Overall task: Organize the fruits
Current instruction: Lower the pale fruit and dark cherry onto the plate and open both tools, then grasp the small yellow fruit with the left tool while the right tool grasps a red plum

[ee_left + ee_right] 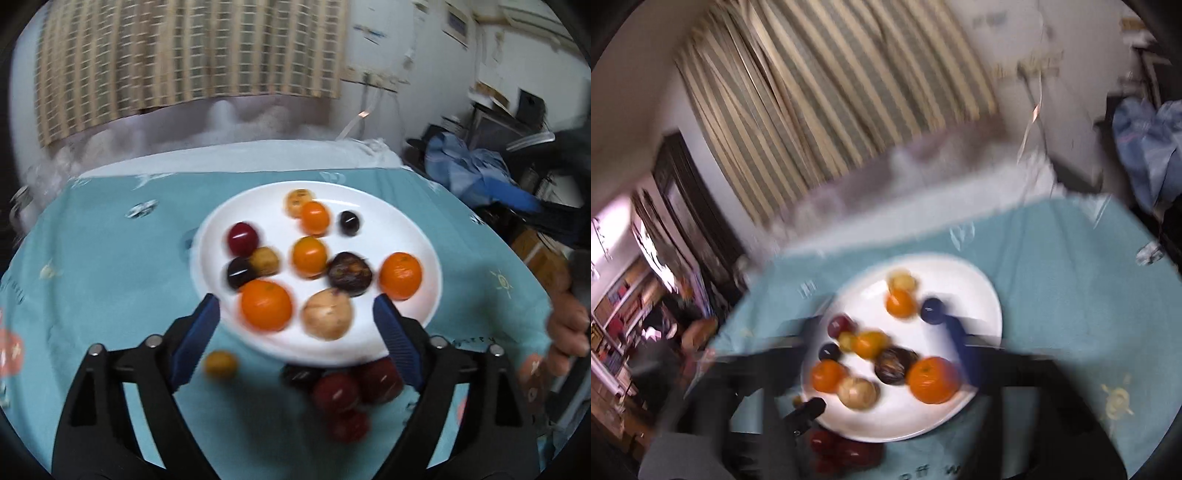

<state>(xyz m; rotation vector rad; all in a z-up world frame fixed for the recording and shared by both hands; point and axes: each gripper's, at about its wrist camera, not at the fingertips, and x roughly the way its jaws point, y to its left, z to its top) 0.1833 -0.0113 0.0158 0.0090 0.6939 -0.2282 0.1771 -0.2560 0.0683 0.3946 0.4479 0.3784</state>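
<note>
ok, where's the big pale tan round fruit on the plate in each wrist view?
Left wrist: pale tan round fruit at the near edge of the round white plate, between the open jaws.
Right wrist: same fruit, lower centre, near rim.
Shared landmark: dark purple wrinkled fruit just behind it.

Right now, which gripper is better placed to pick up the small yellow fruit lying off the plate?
Left. The left gripper is open, with the yellow fruit on the cloth beside its left finger; the right view is badly blurred.

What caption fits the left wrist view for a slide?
Open left gripper hovers over a white plate of mixed fruit on a teal tablecloth, red fruits beside it.
</note>
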